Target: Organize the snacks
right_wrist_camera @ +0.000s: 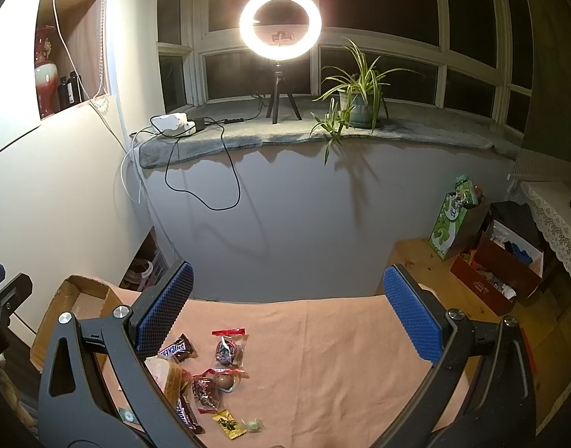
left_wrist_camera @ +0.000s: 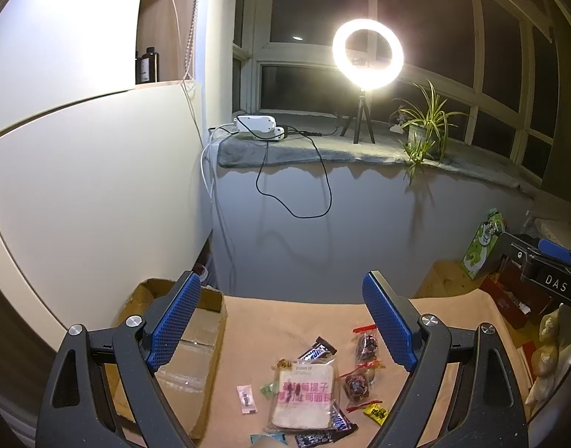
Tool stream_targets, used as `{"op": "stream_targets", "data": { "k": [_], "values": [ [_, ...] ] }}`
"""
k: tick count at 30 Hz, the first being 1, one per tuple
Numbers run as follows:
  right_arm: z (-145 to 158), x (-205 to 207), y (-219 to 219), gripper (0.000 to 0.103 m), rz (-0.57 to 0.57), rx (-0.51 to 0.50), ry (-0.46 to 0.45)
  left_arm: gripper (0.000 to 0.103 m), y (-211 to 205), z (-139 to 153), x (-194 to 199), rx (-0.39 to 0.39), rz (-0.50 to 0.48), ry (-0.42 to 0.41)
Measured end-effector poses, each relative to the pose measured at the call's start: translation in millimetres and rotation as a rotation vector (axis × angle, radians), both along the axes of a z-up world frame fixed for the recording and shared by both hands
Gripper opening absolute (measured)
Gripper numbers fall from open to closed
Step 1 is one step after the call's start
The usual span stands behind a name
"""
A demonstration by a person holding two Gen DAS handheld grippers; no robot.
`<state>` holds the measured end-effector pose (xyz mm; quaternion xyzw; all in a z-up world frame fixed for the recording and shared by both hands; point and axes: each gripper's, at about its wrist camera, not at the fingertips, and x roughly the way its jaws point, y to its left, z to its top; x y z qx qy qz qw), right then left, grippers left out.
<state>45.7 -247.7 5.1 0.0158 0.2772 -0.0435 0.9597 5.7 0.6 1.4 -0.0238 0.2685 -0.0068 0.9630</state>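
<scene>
Several snacks lie in a loose pile on the peach cloth (left_wrist_camera: pixel 285 321): a bagged toast slice (left_wrist_camera: pixel 304 397), Snickers bars (left_wrist_camera: pixel 317 351), red-sealed packets (left_wrist_camera: pixel 365 345), a yellow sachet (left_wrist_camera: pixel 375 412) and a pink sachet (left_wrist_camera: pixel 246 399). My left gripper (left_wrist_camera: pixel 281 321) is open and empty above the pile. An open cardboard box (left_wrist_camera: pixel 196 339) sits at the cloth's left edge. In the right wrist view the pile (right_wrist_camera: pixel 211 373) lies low left, by the left finger. My right gripper (right_wrist_camera: pixel 285 313) is open and empty over bare cloth (right_wrist_camera: pixel 323 354). The box (right_wrist_camera: pixel 80 298) shows at far left.
A grey wall rises behind the table, with a sill holding a ring light (right_wrist_camera: pixel 280 24), a potted plant (right_wrist_camera: pixel 356 89), a power strip and hanging cables. Boxes and a green bag (right_wrist_camera: pixel 453 220) stand on the floor at the right. A white cabinet stands left.
</scene>
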Motion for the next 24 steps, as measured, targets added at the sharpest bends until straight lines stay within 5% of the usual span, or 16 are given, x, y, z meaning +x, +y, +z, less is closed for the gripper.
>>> {"op": "stream_targets", "data": {
  "k": [24],
  "values": [
    [-2.6,2.9,0.5,0.103,0.0,0.0,0.002,0.089,-0.6,-2.7,4.8,0.001,-0.004,0.008]
  ]
}}
